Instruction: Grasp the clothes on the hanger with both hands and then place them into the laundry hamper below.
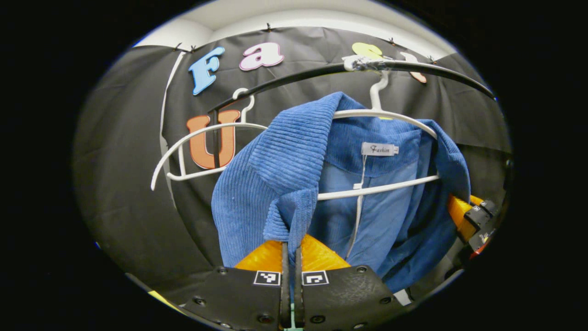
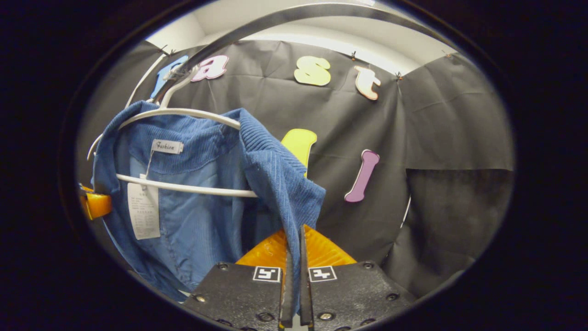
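On the curved dark rail (image 1: 294,76) in the left gripper view hangs a white hanger (image 1: 390,117) of thin rounded plastic, its hook taped to the rail, and over it is draped a blue jacket (image 1: 275,170) of ribbed corduroy with a smoother, paler lining inside. A small white neck label (image 1: 379,149) with script lettering sits below the collar, and a thin white cord drops from it. The left gripper (image 1: 290,257) has its two fingers pressed together on the jacket's front edge, a narrow fold of corduroy pinched between them. A second white hanger (image 1: 202,147), bare, hangs to the left on the same rail. At the far right edge, the other gripper (image 1: 475,218) shows beside the jacket's other side, its state too small to tell there.

Up against the same jacket (image 2: 206,193) in the right gripper view, the right gripper (image 2: 294,262) has its fingers closed tight on the ribbed front edge, the cloth running down between them. The hanger (image 2: 183,188) shows its lower bar crossing the lining. The neck label (image 2: 167,146) sits under the collar, and a longer white paper tag (image 2: 144,211) with fine print hangs below it, too small to read. The rail (image 2: 257,25) arcs overhead. At the left edge, part of the other gripper (image 2: 94,204) meets the jacket's far side.
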{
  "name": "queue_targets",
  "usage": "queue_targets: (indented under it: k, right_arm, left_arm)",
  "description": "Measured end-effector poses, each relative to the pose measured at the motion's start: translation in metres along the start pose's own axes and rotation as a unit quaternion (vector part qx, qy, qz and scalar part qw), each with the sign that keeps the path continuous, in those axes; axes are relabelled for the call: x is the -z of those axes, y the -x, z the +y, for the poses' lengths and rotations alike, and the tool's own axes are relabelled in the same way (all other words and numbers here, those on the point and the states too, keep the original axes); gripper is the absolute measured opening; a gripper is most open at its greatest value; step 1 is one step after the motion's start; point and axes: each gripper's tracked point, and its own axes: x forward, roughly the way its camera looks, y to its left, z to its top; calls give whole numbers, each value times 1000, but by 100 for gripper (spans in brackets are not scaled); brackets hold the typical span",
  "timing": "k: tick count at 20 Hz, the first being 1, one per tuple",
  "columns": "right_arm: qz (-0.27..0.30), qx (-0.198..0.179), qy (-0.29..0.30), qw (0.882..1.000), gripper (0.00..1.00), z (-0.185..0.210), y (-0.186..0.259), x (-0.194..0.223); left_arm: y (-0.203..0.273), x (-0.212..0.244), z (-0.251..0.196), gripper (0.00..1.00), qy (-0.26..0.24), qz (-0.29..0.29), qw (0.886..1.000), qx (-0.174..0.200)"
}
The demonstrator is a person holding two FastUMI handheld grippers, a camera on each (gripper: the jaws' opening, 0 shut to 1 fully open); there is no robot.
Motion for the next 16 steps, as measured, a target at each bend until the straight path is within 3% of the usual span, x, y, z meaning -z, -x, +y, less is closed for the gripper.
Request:
queue_targets:
  k: [5, 6, 7, 9, 10, 16]
  right_arm:
    - [-21, 19, 22, 999, 6, -17, 2, -16]
    - [-26, 24, 21, 999, 5, -20, 3, -21]
    - [-31, 32, 24, 999, 4, -24, 3, -26]
    - [-41, 47, 28, 998, 4, -34, 2, -36]
    - [-44, 54, 32, 997, 4, -37, 1, -40]
    - [-63, 79, 56, 993, 4, -54, 2, -53]
  left_arm:
    - [12, -26, 23, 3, -36, -21, 999, -15]
    - [15, -34, 29, 8, -36, -28, 999, -19]
    - [16, -42, 37, 3, -35, -32, 999, -23]
    - [19, -53, 53, 9, -40, -38, 998, -32]
    - [20, -60, 60, 3, -43, -41, 998, -38]
    - [28, -84, 101, 0, -71, -51, 994, -66]
